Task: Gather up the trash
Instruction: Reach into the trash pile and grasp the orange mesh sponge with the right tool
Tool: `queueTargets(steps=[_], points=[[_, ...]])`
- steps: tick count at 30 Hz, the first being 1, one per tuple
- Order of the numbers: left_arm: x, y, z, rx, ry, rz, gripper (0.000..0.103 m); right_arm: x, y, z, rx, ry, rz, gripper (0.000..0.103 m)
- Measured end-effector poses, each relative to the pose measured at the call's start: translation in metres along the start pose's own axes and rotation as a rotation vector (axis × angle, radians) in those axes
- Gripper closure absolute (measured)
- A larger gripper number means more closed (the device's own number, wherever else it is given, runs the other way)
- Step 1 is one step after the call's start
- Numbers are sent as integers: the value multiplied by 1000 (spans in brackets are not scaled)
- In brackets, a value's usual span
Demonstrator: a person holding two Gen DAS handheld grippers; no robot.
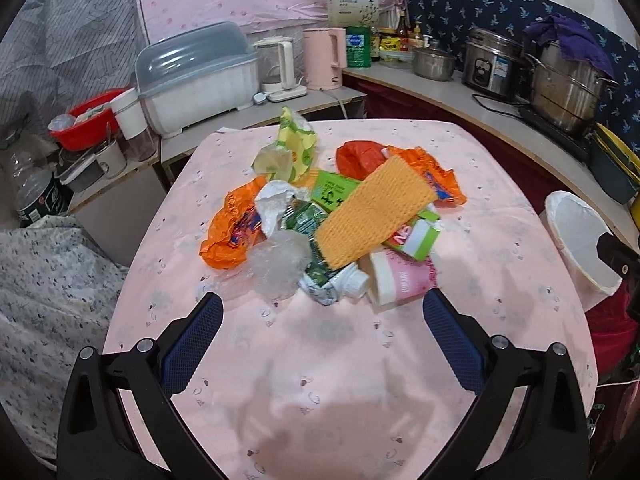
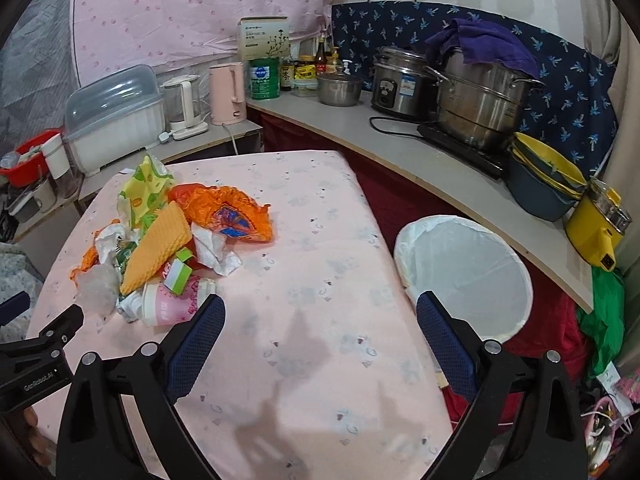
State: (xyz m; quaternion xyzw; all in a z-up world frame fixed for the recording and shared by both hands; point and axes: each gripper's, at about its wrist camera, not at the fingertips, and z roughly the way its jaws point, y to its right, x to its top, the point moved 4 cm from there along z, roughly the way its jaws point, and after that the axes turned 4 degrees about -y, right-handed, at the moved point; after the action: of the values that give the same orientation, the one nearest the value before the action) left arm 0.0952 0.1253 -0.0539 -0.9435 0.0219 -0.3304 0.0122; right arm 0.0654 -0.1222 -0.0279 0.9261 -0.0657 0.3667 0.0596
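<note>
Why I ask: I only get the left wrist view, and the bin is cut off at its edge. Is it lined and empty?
Observer: Yes. The right wrist view shows the whole bin. It has a white liner, nothing visible inside, and it stands just off the table edge.
Operator: Is the right claw carrying anything?
Observer: No. The right claw is open and empty, above the cloth on the bin's side of the table.
Operator: Is anything hidden behind the yellow mesh pad?
Observer: Yes, crumpled white paper lies on the pile's bin side, just below the orange wrapper.
</note>
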Motion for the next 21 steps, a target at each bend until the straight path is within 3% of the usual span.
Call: queueTargets(steps=[10,21], points=[[11,-42,49,19,-62,-42,7,28,-76,64,130,-62,-85,30],[24,-56,101,-18,-118,-96,9,47,-116,131,240,-158,-61,32]])
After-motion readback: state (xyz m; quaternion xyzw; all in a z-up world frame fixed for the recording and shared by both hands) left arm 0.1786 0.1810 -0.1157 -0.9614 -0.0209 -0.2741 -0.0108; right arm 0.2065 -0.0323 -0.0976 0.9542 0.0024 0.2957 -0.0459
